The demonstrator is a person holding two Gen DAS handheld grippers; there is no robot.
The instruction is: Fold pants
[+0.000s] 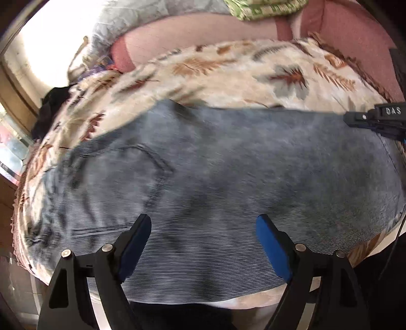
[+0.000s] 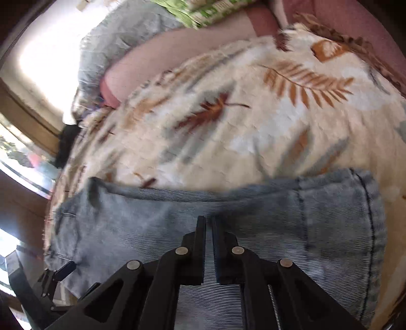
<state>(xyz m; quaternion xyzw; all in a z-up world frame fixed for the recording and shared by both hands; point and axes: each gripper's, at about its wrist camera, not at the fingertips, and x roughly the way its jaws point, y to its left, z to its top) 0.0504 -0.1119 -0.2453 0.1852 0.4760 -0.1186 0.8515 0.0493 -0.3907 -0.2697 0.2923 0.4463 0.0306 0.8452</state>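
Observation:
Blue-grey denim pants [image 1: 228,157] lie spread flat across a cream blanket with a leaf print [image 1: 228,68]; a back pocket seam shows towards the left. My left gripper [image 1: 203,219] hovers over the near edge of the pants, open wide, with nothing between its blue pads [image 1: 271,243]. My right gripper [image 1: 355,119] reaches in at the far right edge of the pants. In the right wrist view the right gripper [image 2: 208,218] is shut, just a thin slit between its fingers, and no cloth is caught in it. The pants [image 2: 304,215] lie below it on the blanket [image 2: 228,114].
A pink cushioned surface [image 1: 355,30] runs behind the blanket. A green patterned cloth [image 1: 264,7] and a crumpled grey cloth [image 1: 121,22] lie at the back. A black item [image 1: 50,106] sits at the blanket's left edge, beside a bright window.

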